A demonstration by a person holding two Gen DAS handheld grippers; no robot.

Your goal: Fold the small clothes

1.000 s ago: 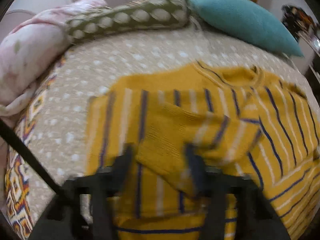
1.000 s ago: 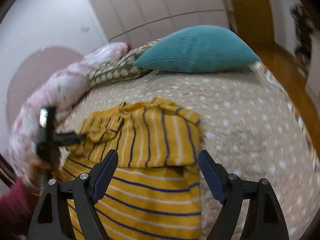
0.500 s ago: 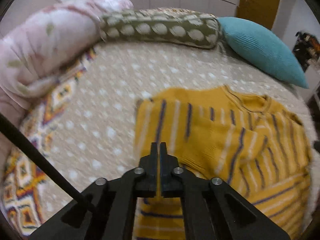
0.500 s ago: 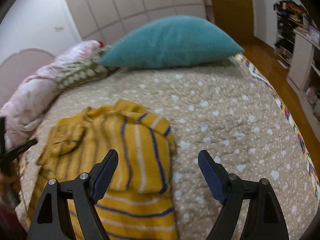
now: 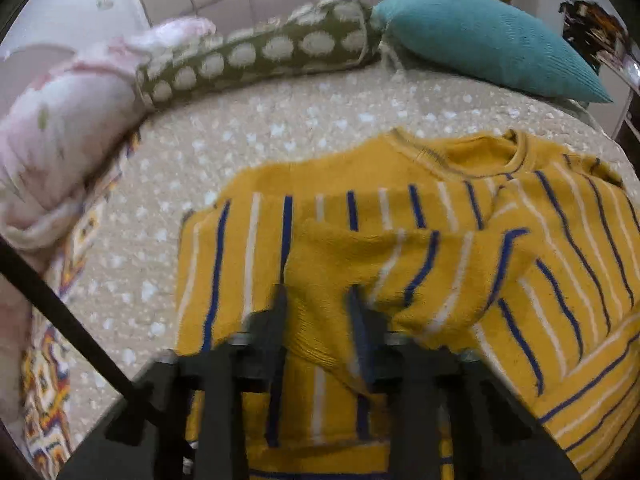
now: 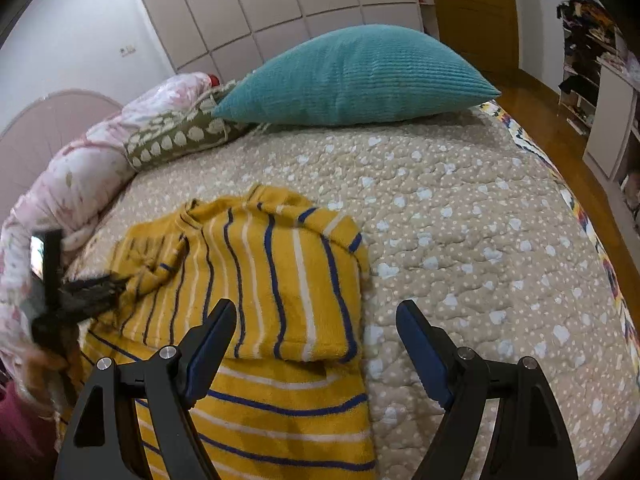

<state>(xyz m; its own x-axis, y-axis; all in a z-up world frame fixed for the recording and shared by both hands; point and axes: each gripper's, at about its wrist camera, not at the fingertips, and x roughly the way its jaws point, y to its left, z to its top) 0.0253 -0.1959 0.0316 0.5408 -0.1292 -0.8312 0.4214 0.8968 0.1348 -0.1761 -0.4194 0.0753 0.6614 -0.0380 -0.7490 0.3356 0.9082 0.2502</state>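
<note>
Yellow sweater [image 5: 460, 248] sleeve between parted left tool [image 5: 318, 300]; right tool [image 6: 316, 336] apart, empty.

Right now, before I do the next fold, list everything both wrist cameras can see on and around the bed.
Sweater: one, mustard yellow with blue and white stripes, on the bedspread, both sleeves folded in over the body.
Bedspread: one, beige with pale hearts and dots, covers the bed.
Cushion: one, teal, at the far edge of the bed.
Bolster: one, olive green with white ovals, left of the cushion.
Quilt: one, pink floral, bunched at the bed's left side.
Door: one, brown wood, far right.
Shelves: cluttered, white, at the right wall.
Left gripper: black, jaws slightly apart with a sleeve fold between them; blurred.
Right gripper: black with blue pads, open, above the sweater's right edge.
</note>
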